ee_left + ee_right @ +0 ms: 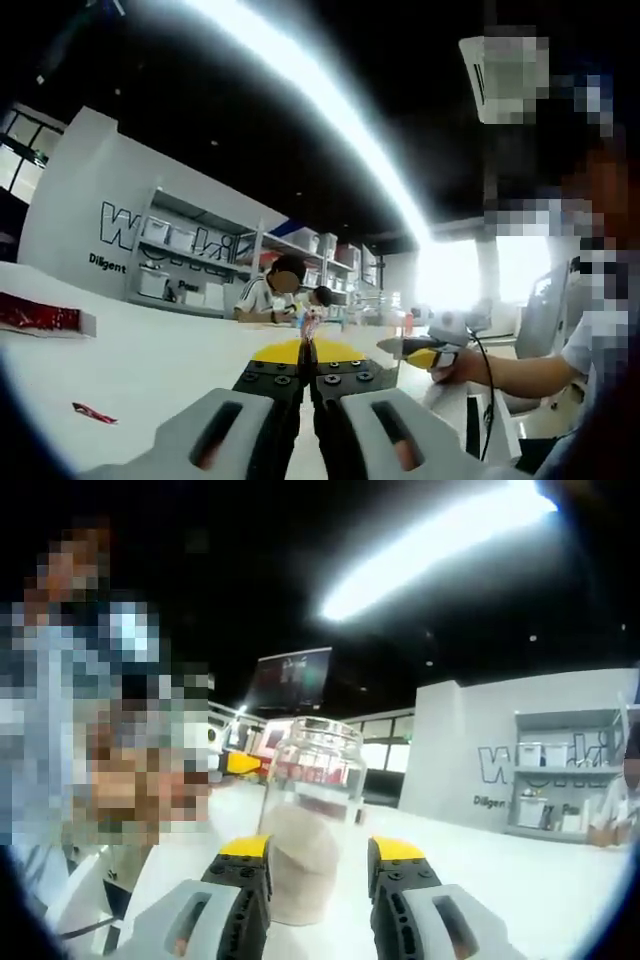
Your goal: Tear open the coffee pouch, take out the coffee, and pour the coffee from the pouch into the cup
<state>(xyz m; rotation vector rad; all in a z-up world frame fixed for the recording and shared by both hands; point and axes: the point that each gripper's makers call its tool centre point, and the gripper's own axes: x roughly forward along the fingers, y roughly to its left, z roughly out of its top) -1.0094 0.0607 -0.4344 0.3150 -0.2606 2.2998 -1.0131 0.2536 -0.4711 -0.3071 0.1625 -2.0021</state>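
In the left gripper view my left gripper (305, 352) has its yellow-tipped jaws pressed together on a thin, colourful coffee pouch (308, 326), which sticks up edge-on from the tips. To the right, a hand (462, 366) holds my right gripper (425, 352) above the table. In the right gripper view the right gripper (320, 850) has one jaw on each side of a clear glass cup (315, 770). Pale brown coffee powder (300, 875) lies in the cup's lower part.
On the white table (160, 370) lie a red box (40, 318) at the far left and a small red torn scrap (93, 412) nearer me. Two people (275, 290) sit at the table's far end, in front of shelves (190, 265).
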